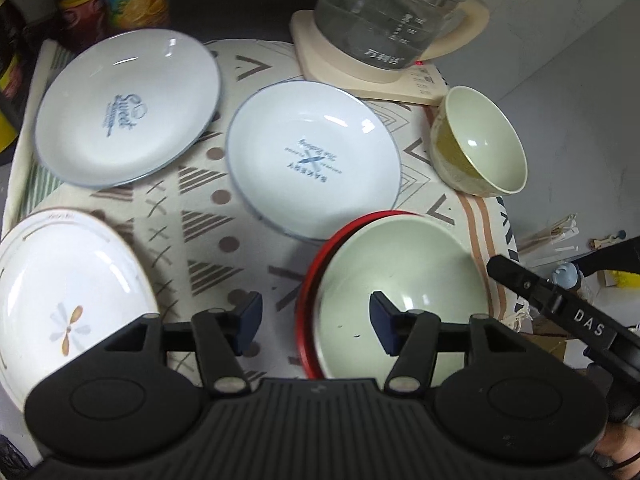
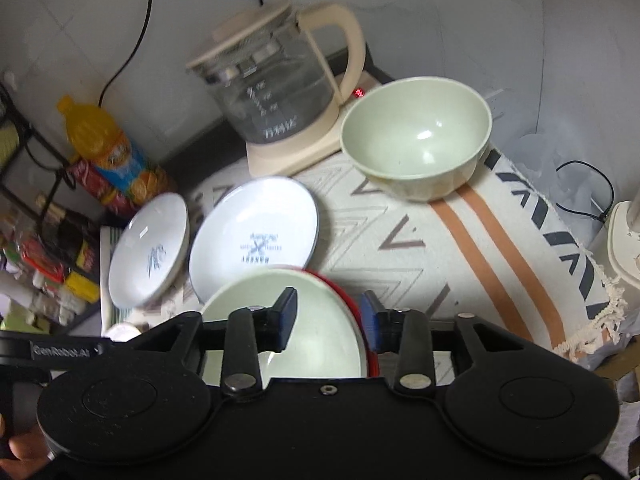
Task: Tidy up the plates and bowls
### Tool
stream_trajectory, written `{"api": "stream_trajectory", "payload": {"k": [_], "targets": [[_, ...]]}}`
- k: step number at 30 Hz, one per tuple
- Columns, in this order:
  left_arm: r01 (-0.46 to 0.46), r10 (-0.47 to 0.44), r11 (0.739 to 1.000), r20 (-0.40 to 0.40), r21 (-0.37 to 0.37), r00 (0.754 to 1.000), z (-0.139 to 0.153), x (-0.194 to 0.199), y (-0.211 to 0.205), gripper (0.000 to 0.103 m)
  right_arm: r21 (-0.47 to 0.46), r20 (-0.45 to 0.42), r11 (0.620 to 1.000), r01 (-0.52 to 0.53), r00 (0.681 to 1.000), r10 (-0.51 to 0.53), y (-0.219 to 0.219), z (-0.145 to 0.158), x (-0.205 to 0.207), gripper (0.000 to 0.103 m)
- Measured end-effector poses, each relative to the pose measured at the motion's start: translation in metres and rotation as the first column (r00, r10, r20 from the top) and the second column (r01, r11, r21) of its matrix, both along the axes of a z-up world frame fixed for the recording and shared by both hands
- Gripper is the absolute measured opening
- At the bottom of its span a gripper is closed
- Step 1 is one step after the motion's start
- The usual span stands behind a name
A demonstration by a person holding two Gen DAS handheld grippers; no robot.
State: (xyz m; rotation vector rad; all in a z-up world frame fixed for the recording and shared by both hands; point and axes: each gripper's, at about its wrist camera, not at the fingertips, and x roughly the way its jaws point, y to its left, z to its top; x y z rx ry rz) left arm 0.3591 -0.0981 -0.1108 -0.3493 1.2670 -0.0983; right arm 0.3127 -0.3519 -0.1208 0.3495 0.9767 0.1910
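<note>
A patterned cloth (image 1: 224, 216) holds three plates, a green bowl nested in a red one (image 1: 308, 280), and another bowl (image 2: 416, 140) by the kettle (image 2: 272, 92). Both grippers, left (image 1: 316, 322) and right (image 2: 328, 320), straddle the nested rims, jaws spread, pinching nothing. Best lift clear before reaching for that far bowl.

Plate at upper left (image 1: 128, 108): script "Sweet"; middle plate (image 1: 314, 160): "BAKERY" above crossed utensils, smaller lettering unreadable; glass kettle (image 1: 384, 12): white Chinese characters; right gripper's arm (image 1: 576, 312): "DAS"; left gripper's arm (image 2: 60, 351): "GenRobot.AI".
</note>
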Motion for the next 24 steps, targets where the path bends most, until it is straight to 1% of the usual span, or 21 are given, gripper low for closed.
{"api": "stream_trajectory", "payload": {"k": [5, 6, 10, 12, 16, 18, 24], "targets": [[0.023, -0.023, 1.0, 0.018, 0.006, 1.0, 0.006, 0.011, -0.013, 0.058, 0.011, 0.025, 0.999, 0.049, 0.998, -0.049, -0.015, 0.003, 0.005, 0.051], [0.025, -0.025, 1.0, 0.019, 0.005, 0.999, 0.007, 0.013, -0.015, 0.058, 0.014, 0.026, 0.998, 0.059, 0.998, -0.059, -0.018, 0.003, 0.006, 0.051], [0.036, -0.036, 0.999, 0.033, -0.007, 0.999, 0.008, 0.025, -0.026, 0.058, 0.027, 0.037, 0.995, 0.098, 0.994, -0.099, -0.031, 0.002, 0.007, 0.061], [0.044, -0.043, 0.999, 0.036, -0.012, 0.998, 0.008, 0.032, -0.031, 0.059, 0.023, 0.039, 0.993, 0.115, 0.992, -0.116, -0.036, 0.001, 0.01, 0.062], [0.071, -0.071, 0.997, 0.047, 0.011, 0.996, 0.01, 0.046, -0.043, 0.059, 0.032, 0.041, 0.989, 0.142, 0.989, -0.143, -0.048, -0.001, 0.018, 0.062], [0.071, -0.072, 0.997, 0.054, 0.021, 0.996, 0.011, 0.054, -0.047, 0.059, 0.044, 0.044, 0.986, 0.163, 0.985, -0.165, -0.055, -0.001, 0.022, 0.062], [0.069, -0.07, 0.998, 0.09, 0.012, 0.993, 0.011, 0.075, -0.063, 0.059, 0.058, 0.05, 0.976, 0.208, 0.976, -0.211, -0.078, -0.003, 0.034, 0.062]]}}
